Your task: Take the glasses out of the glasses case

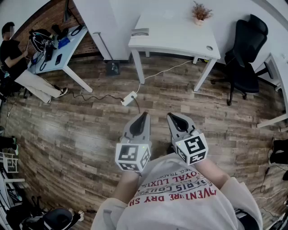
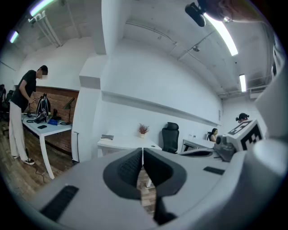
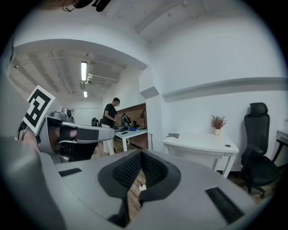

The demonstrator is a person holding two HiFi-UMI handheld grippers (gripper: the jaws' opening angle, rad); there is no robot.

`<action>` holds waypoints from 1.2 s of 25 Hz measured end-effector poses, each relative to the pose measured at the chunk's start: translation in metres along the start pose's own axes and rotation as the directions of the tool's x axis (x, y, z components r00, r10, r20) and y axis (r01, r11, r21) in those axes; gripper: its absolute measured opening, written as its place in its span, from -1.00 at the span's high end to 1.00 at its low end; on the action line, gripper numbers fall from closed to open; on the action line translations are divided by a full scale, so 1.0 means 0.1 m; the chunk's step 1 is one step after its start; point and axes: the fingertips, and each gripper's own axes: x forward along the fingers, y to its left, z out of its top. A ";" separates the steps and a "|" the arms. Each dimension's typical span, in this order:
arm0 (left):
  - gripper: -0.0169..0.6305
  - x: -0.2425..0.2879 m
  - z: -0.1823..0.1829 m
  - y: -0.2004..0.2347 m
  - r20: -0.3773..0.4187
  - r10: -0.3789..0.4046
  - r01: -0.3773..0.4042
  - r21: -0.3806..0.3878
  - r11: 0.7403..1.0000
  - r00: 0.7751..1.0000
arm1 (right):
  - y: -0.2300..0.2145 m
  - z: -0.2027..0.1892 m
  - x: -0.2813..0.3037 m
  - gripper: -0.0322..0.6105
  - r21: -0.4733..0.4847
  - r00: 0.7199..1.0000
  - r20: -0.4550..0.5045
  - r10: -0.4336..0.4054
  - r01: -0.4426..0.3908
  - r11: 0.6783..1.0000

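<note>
A white table (image 1: 175,38) stands a few steps ahead on the wooden floor. On its left end lies a flat grey object (image 1: 140,32), also seen in the left gripper view (image 2: 107,137) and the right gripper view (image 3: 173,135); whether it is the glasses case I cannot tell. No glasses are visible. Both grippers are held side by side in front of the person's chest, far from the table. The left gripper (image 1: 145,115) (image 2: 142,152) is shut with nothing in it. The right gripper (image 1: 171,116) (image 3: 141,156) is also shut and empty.
A potted plant (image 1: 200,12) and a small round object (image 1: 209,47) sit on the table. A black office chair (image 1: 245,54) stands to its right. A power strip (image 1: 129,98) with cables lies on the floor. A person works at a cluttered desk (image 1: 58,49) far left.
</note>
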 end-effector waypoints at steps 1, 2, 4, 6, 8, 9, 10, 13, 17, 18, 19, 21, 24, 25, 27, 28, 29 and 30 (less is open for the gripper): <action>0.91 0.00 -0.01 0.00 0.000 0.001 -0.001 0.000 1.000 1.000 | 0.00 0.00 0.00 0.86 0.000 1.000 0.000 0.000 0.000 1.000; 0.91 0.01 -0.01 0.00 0.000 0.002 -0.002 0.000 1.000 1.000 | -0.01 -0.01 0.00 0.86 -0.001 1.000 0.000 0.000 0.000 1.000; 0.91 0.02 -0.02 0.00 -0.001 0.004 -0.004 0.000 1.000 1.000 | -0.02 -0.01 0.00 0.86 -0.001 1.000 0.001 0.001 -0.001 1.000; 0.91 0.03 -0.03 0.01 -0.003 0.004 -0.004 0.001 1.000 1.000 | -0.02 -0.01 0.01 0.86 -0.001 1.000 0.000 0.003 -0.003 1.000; 0.91 0.04 -0.04 0.02 -0.007 0.005 -0.005 -0.001 1.000 1.000 | -0.01 -0.02 0.02 0.86 -0.004 1.000 -0.004 0.007 -0.007 1.000; 0.91 0.04 -0.04 0.04 -0.010 0.006 -0.006 -0.003 1.000 1.000 | -0.01 -0.03 0.03 0.86 -0.004 1.000 -0.006 0.009 -0.009 1.000; 0.91 0.05 -0.05 0.05 -0.013 0.009 -0.009 -0.006 1.000 1.000 | -0.01 -0.03 0.03 0.86 -0.004 1.000 -0.008 0.012 -0.012 1.000; 0.91 0.10 -0.07 0.09 -0.022 0.022 -0.022 -0.010 1.000 1.000 | -0.07 -0.04 0.06 0.86 0.005 1.000 -0.010 0.010 -0.010 1.000; 0.91 0.19 -0.10 0.08 -0.031 0.029 -0.029 -0.009 1.000 0.999 | -0.21 -0.06 0.11 0.86 0.022 1.000 -0.010 -0.012 0.012 1.000; 0.91 0.23 -0.11 0.08 -0.033 0.031 -0.031 -0.009 0.999 0.999 | -0.24 -0.06 0.13 0.86 0.023 1.000 -0.011 -0.011 0.012 1.000; 0.91 0.26 -0.11 0.08 -0.035 0.033 -0.033 -0.009 0.999 0.999 | -0.28 -0.06 0.15 0.86 0.025 1.000 -0.011 -0.009 0.009 1.000; 0.91 0.36 -0.11 0.08 -0.040 0.039 -0.039 -0.009 0.999 0.998 | -0.37 -0.07 0.20 0.86 0.032 1.000 -0.013 0.000 0.001 0.999; 0.91 0.56 -0.10 0.10 -0.046 0.056 -0.056 -0.011 0.998 0.997 | -0.54 -0.08 0.30 0.86 0.042 0.999 -0.024 0.023 -0.022 0.999; 0.91 0.65 -0.10 0.10 -0.048 0.063 -0.064 -0.012 0.998 0.997 | -0.62 -0.09 0.34 0.86 0.044 0.999 -0.028 0.031 -0.030 0.999; 0.91 0.84 -0.07 0.09 -0.051 0.075 -0.076 -0.012 0.997 0.996 | -0.80 -0.08 0.42 0.86 0.049 0.998 -0.034 0.044 -0.042 0.998; 0.91 0.94 -0.05 0.08 -0.051 0.079 -0.080 -0.011 0.997 0.996 | -0.90 -0.06 0.46 0.86 0.052 0.998 -0.036 0.049 -0.047 0.998; 0.91 1.04 -0.01 0.07 -0.051 0.082 -0.083 -0.010 0.996 0.995 | -1.01 -0.03 0.50 0.86 0.055 0.998 -0.036 0.053 -0.051 0.997; 0.91 1.14 0.02 0.05 -0.050 0.085 -0.086 -0.011 0.996 0.995 | -1.12 0.01 0.54 0.86 0.057 0.998 -0.036 0.056 -0.054 0.997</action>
